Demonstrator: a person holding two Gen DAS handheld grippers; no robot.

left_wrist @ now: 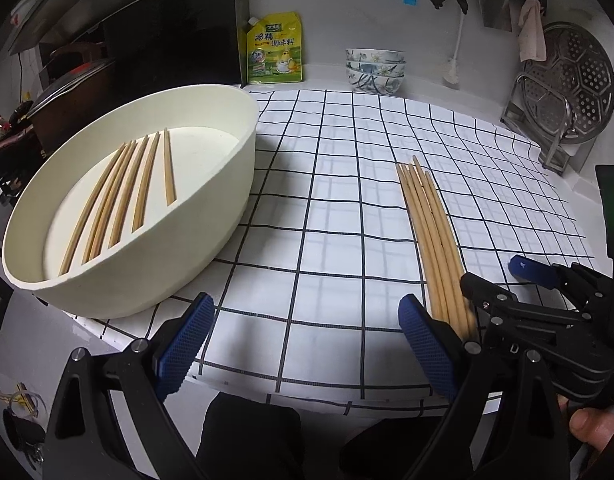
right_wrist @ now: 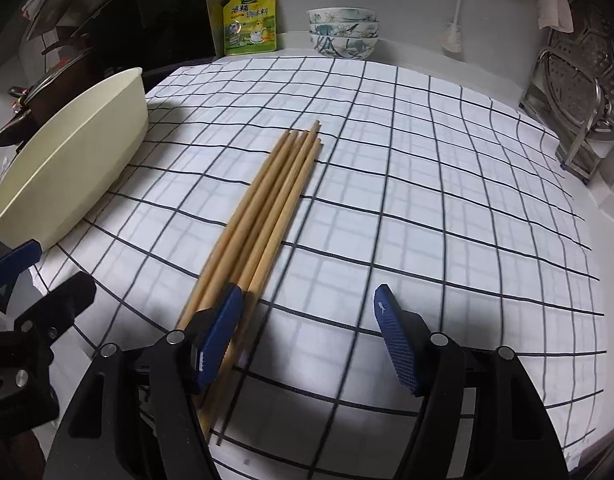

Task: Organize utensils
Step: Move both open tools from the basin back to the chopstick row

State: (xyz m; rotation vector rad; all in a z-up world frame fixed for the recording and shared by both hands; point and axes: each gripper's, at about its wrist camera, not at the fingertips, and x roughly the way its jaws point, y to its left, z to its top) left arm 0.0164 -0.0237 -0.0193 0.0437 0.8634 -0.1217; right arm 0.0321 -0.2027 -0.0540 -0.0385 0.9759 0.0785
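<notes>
Both sets of jaws stand wide apart and grip nothing. The right gripper [right_wrist: 307, 340] hovers low over the near ends of the loose chopsticks [right_wrist: 267, 208], its left pad lying over the bundle and its right pad well off to the side above bare cloth. The left gripper [left_wrist: 307, 344] hangs between the cream tub [left_wrist: 227, 184] and that bundle, with only cloth between its pads.

The step in hand looks like picking up the next chopstick. To do it well, the right gripper should shift left so that 1 stick, or a pair, sits squarely between the pads, then close near the thick end without dragging the neighbours. The sticks lie touching, so taking an outer one seems easiest.

The loose chopsticks are plain pale wood, about 5 in number, lying side by side on the checked cloth [right_wrist: 427, 200] that covers the bench, tips pointing away and slightly fanned. Roughly 6 more, the sorted chopsticks [left_wrist: 119, 196], already lie in near-parallel rows on the floor of the tub, which sits at the left edge of the cloth.
</notes>
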